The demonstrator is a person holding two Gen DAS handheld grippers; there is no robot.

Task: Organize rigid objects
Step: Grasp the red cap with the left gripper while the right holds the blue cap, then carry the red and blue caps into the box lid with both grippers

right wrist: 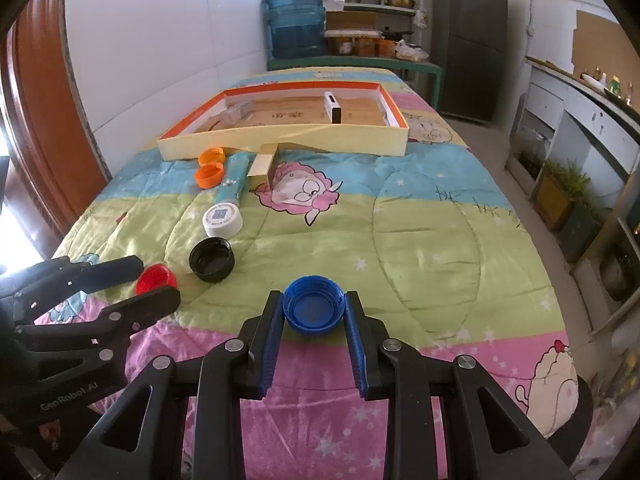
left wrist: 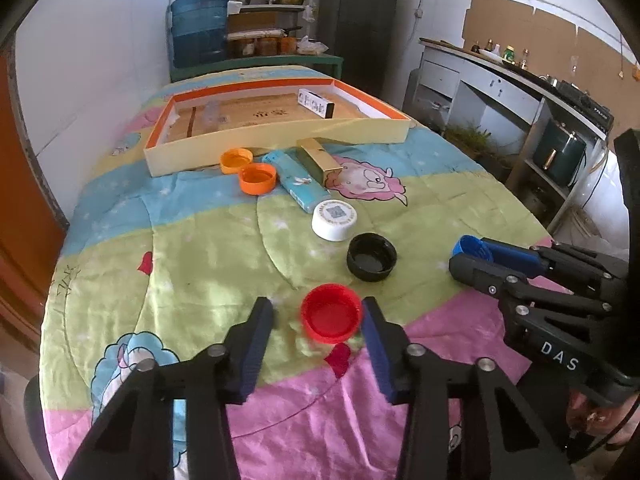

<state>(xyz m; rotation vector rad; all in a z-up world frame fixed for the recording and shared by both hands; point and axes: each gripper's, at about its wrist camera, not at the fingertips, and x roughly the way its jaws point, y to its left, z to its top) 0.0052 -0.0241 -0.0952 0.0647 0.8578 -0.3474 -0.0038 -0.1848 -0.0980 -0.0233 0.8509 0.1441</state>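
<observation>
Blue cap (right wrist: 313, 309) pinched in your right gripper (right wrist: 312, 314).
Left gripper (left wrist: 318, 316) half-open around the red cap (left wrist: 331, 313), not clamped; tray (right wrist: 280, 142) lies far ahead.

I see a red cap (left wrist: 331, 312) lying open-side up at lower centre. A blue cap (right wrist: 313, 305), also open-side up, sits low centre.

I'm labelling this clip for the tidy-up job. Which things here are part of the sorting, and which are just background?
Part of the job:
- blue cap, gripped by the right gripper
- red cap, between the left gripper fingers
- black cap
- white cap
- two orange caps
- light blue box
- gold box
- tray

Background:
- water jug
- fridge
- shelves
</observation>
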